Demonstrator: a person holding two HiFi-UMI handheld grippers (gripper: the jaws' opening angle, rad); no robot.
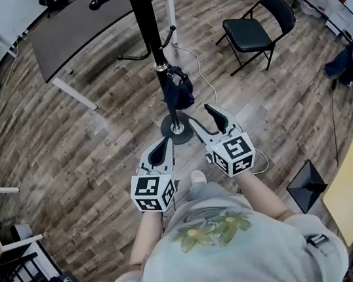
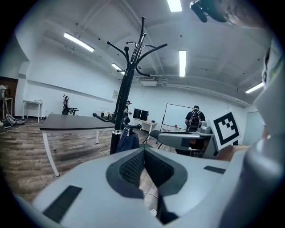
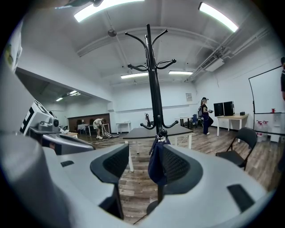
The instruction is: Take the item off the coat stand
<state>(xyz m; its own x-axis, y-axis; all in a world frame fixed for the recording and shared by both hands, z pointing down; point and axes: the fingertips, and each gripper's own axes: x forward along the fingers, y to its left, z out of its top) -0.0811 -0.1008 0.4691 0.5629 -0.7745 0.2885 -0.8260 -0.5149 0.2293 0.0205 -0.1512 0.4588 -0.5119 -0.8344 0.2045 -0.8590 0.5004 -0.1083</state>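
Coat stand: black metal pole, semi-gloss, with a shinier chrome-looking collar. The item on it is soft dark-blue cloth, matt. Left gripper and right gripper have smooth matt grey plastic shells, and their pads are dark, finely ribbed and rubbery-looking. Floor is wood-look plank with a low sheen, table top dark and matt.

Overhead, two low; shared coat stand
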